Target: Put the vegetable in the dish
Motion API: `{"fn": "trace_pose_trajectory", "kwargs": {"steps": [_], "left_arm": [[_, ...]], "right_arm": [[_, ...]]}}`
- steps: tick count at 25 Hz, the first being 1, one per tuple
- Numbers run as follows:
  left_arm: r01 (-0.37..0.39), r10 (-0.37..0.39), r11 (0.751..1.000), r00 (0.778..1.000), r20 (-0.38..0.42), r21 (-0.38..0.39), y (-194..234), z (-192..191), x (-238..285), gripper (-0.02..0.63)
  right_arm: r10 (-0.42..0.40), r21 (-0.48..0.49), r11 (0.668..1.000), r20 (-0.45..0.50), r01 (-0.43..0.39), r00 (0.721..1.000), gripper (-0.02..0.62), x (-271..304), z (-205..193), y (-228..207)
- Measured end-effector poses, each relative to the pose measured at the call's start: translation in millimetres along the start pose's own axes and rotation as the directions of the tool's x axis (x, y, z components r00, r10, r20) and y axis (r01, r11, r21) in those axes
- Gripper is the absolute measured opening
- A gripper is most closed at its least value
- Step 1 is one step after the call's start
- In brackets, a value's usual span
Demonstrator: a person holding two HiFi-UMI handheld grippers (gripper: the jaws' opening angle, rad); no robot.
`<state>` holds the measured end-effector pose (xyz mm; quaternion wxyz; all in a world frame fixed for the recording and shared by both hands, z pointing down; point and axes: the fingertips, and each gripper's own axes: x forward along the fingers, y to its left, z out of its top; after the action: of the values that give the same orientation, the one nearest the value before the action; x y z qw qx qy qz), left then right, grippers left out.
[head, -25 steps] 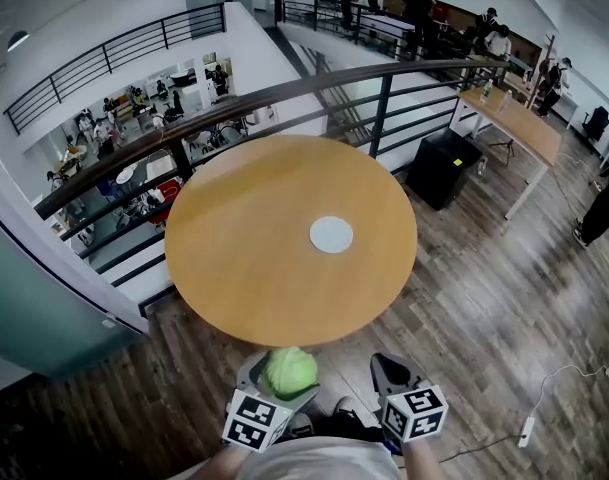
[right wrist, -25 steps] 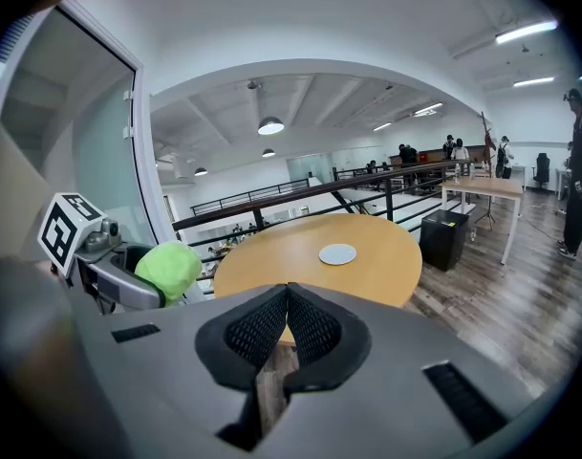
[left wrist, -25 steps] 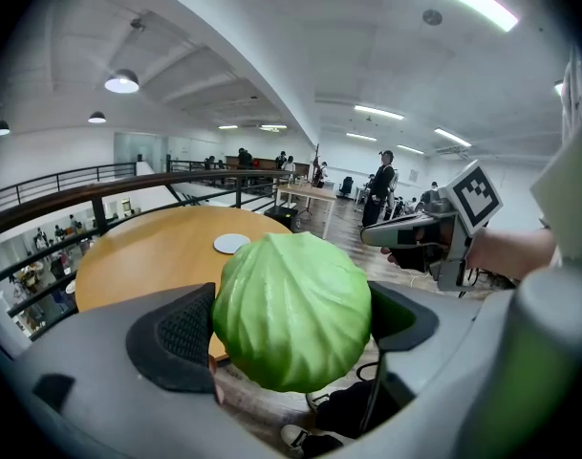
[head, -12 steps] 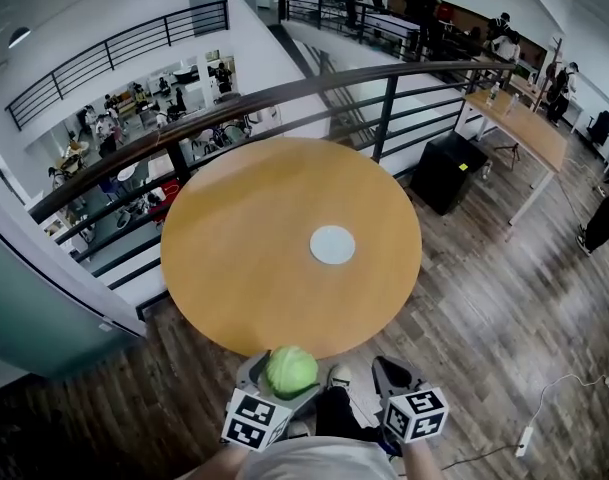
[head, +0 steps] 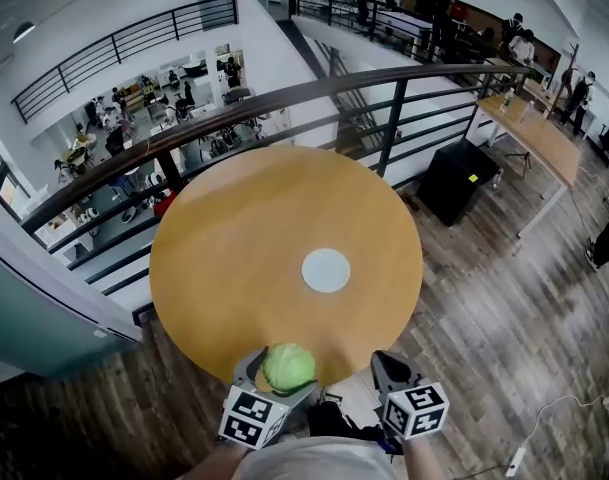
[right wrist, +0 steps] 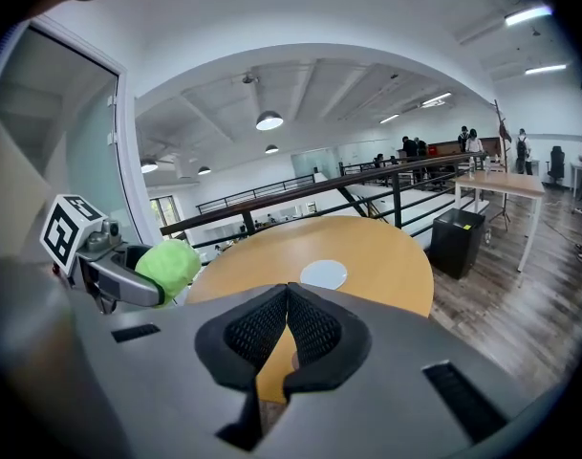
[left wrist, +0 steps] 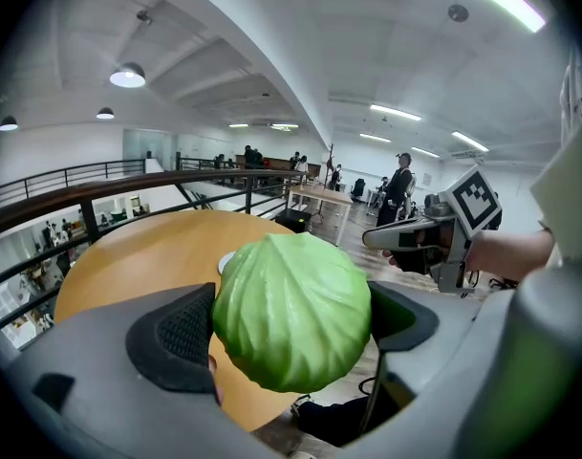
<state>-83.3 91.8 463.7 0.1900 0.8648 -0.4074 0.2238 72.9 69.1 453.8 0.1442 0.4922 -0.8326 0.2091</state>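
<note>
Green cabbage [left wrist: 291, 309] clamped in left gripper [left wrist: 292, 325]; right gripper [right wrist: 287, 301] jaws together; white dish [head: 326, 270] on table [head: 234, 248]

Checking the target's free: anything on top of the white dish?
Nothing; the dish is bare, its whole top visible in the head view. The cabbage sits clamped in the left gripper.

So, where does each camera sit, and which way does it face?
Head view: on the person's head, looking steeply down at the round wooden table and flat white dish; left gripper, right gripper and pale shirt show below.
Left gripper view: on the left gripper, looking along its jaws, shut on the round green cabbage; the right gripper shows at right.
Right gripper view: on the right gripper, looking past its shut, empty jaws toward the dish; the left gripper shows at left.
Shared: all three show table and cabbage.
</note>
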Motion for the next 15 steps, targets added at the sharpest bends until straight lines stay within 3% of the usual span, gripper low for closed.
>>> {"fn": "trace_pose_trajectory", "kwargs": {"steps": [9,15], "left_arm": [[-0.064,0.064,0.997,0.998,-0.002,-0.033,8,37,59,0.497],[-0.085,0.084,0.995,0.996,-0.009,-0.048,12,49,77,0.498]], "right_arm": [[0.073,-0.030,0.997,-0.016,-0.074,0.997,0.023,38,33,-59],[0.099,-0.033,0.994,-0.033,-0.100,0.995,0.023,53,41,-74]]}}
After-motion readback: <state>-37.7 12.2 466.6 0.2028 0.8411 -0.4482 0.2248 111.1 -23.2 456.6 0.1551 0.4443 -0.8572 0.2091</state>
